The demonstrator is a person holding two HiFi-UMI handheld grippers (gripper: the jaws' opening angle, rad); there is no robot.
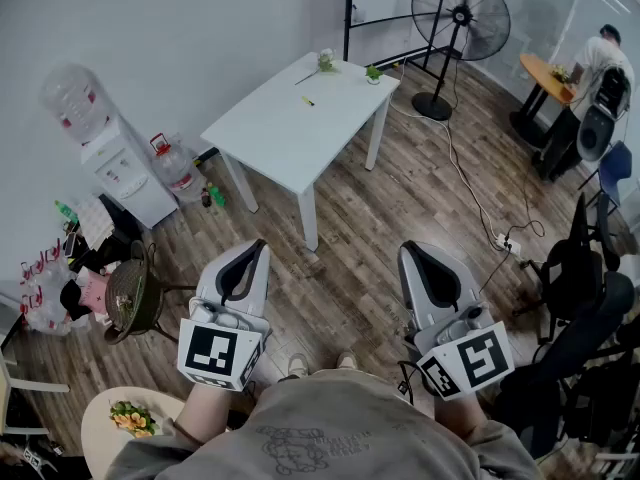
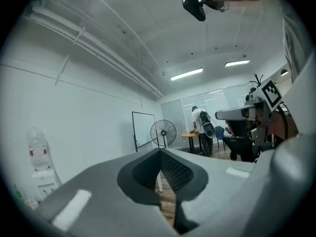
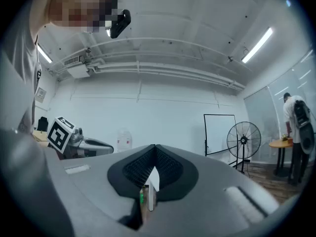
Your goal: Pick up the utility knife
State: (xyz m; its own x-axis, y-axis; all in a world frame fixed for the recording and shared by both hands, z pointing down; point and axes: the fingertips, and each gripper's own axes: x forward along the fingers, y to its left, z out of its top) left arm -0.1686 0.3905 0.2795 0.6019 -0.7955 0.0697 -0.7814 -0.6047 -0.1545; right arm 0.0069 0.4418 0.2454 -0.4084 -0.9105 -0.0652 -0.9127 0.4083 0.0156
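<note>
Utility knife (image 1: 308,100), as best you can judge, is the small yellow thing lying on the white counter (image 1: 280,138) across the room, though it is too small to be sure. You stand well back from that counter, with wooden floor (image 1: 350,238) between. Your left claw (image 1: 257,248) and right claw (image 1: 408,252) point level in front of you. Both are pinched together at the tips with nothing caught between them. So nothing of the pickup is done. You need to walk up to the counter, confirm which item is the knife, spread one claw, bring it around the handle, close and lift. A few small green things (image 1: 326,62) sit near the counter's far edge, so pick out your target carefully.
</note>
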